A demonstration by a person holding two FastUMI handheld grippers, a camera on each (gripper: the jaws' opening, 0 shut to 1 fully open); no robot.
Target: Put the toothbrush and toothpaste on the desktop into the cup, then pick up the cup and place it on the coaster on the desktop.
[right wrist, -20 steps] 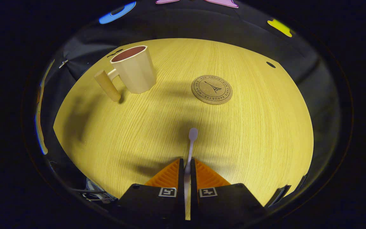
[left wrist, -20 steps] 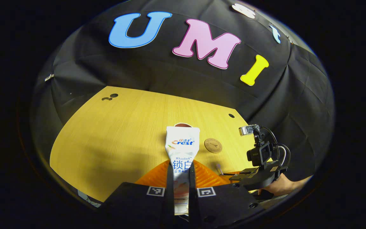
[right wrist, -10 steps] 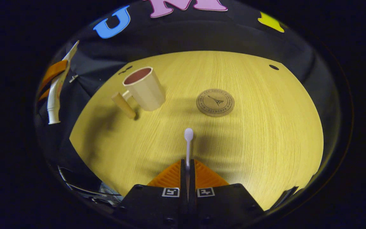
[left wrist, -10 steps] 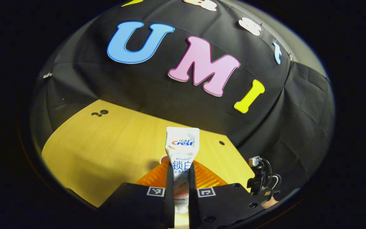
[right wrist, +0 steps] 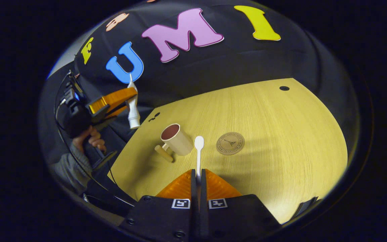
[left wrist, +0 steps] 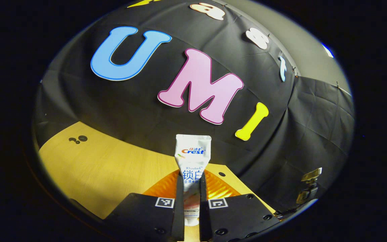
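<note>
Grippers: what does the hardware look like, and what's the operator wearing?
Left gripper and right gripper share a build: black blocky bodies, a square black-and-white marker tag at each finger's base, ribbed finger faces. In the right gripper view, the left gripper trails black cables, and the hand holding it has a grey sleeve.

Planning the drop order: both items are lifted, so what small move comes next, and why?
Probably lower the left tool toward the cup: its toothpaste hangs cap-down, up and left of the open, empty-looking cup, while the right tool holds the toothbrush.
</note>
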